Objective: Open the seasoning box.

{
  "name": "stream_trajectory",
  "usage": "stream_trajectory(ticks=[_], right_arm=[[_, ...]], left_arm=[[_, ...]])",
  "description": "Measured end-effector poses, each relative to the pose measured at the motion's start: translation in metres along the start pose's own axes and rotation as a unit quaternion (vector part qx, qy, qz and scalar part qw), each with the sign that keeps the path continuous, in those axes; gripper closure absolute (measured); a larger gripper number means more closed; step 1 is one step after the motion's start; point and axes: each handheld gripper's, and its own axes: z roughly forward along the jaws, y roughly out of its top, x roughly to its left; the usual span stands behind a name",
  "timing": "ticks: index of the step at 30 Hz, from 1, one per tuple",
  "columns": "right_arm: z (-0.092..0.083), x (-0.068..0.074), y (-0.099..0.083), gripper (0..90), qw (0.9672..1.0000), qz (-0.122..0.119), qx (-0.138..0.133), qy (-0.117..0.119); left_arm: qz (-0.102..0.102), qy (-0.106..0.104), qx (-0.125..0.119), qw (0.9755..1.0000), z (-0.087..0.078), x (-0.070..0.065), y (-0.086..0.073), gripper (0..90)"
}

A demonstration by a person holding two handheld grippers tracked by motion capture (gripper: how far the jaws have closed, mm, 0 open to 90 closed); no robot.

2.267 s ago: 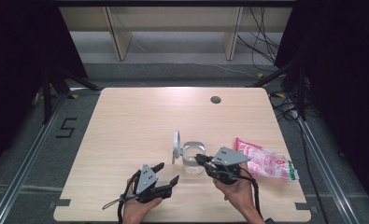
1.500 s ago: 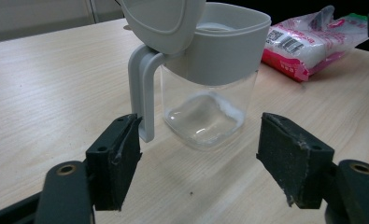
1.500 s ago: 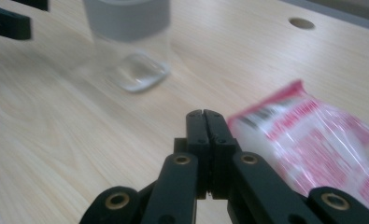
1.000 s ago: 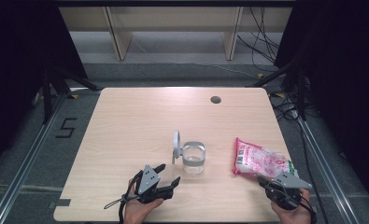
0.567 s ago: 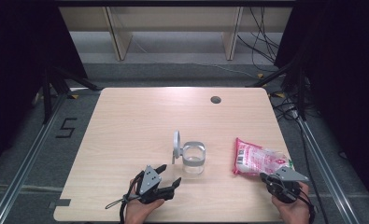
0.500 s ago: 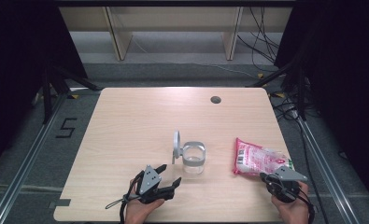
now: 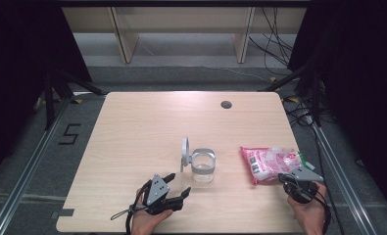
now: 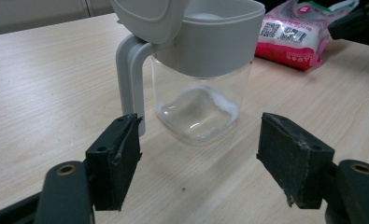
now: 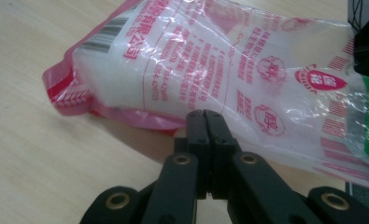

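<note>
A clear jar [image 7: 202,166] with a grey collar stands mid-table, its flip lid [image 7: 184,152] tipped up on the left. In the left gripper view the jar [image 8: 205,79] rises just beyond my left gripper [image 8: 203,158], which is open and holds nothing. From above, that left gripper [image 7: 178,184] sits near the front edge and points at the jar. A pink and white bag [image 7: 272,163] lies to the jar's right. My right gripper [image 7: 284,179] is shut and empty. Its tips [image 9: 205,116] are at the bag's [image 9: 219,65] near edge; I cannot tell if they touch.
The wooden table [image 7: 147,127] has a dark round hole [image 7: 226,104] near its far right. Bare wood stretches behind and left of the jar. Cables and metal rails run on the floor beside the table's right edge [image 7: 306,161].
The right gripper left the jar, swung to the table's front right, then edged forward up to the bag's near side. The left gripper and the jar stayed where they were.
</note>
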Motion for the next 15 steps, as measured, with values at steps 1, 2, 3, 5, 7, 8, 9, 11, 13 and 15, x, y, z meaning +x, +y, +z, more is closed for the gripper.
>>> stream_trajectory(ticks=[1, 2, 3, 5, 7, 8, 9, 11, 13, 15], right_arm=[[0.001, -0.002, 0.001, 90.0, 0.9999, -0.008, -0.002, -0.013], [0.003, -0.004, 0.002, 90.0, 0.9998, -0.015, -0.002, -0.017], [0.004, -0.004, 0.003, 90.0, 0.9998, -0.007, -0.002, -0.019], [0.007, -0.005, 0.004, 90.0, 0.9998, 0.005, 0.003, -0.019], [0.010, -0.008, 0.006, 90.0, 0.9998, 0.007, 0.000, -0.019], [0.012, -0.011, 0.007, 90.0, 0.9999, -0.006, -0.002, -0.016], [0.013, -0.012, 0.008, 90.0, 0.9998, 0.004, -0.005, -0.016], [0.016, -0.015, 0.010, 90.0, 0.9998, -0.005, -0.004, -0.017], [0.019, -0.017, 0.012, 90.0, 0.9998, -0.001, -0.005, -0.022], [0.023, -0.019, 0.014, 90.0, 0.9998, -0.007, -0.006, -0.018]], left_arm=[[0.000, 0.001, 0.000, 1.0000, 0.000, 0.000, 0.000, 29.1], [0.003, 0.002, 0.000, 1.0000, 0.000, 0.000, 0.000, 29.1], [0.004, 0.002, 0.002, 1.0000, 0.000, 0.000, -0.001, 29.2], [0.002, 0.003, 0.001, 1.0000, 0.000, 0.000, -0.001, 29.1], [0.000, 0.001, 0.000, 1.0000, 0.000, 0.000, 0.000, 29.2], [0.005, 0.004, 0.005, 1.0000, 0.000, 0.000, -0.001, 29.1], [0.007, 0.003, 0.009, 0.9999, 0.000, -0.001, -0.001, 29.1], [0.001, 0.002, 0.007, 1.0000, 0.001, -0.002, 0.000, 29.1], [0.003, 0.003, 0.006, 1.0000, 0.001, -0.001, 0.000, 29.1], [0.006, 0.004, 0.008, 0.9999, 0.000, -0.001, 0.000, 29.1]])
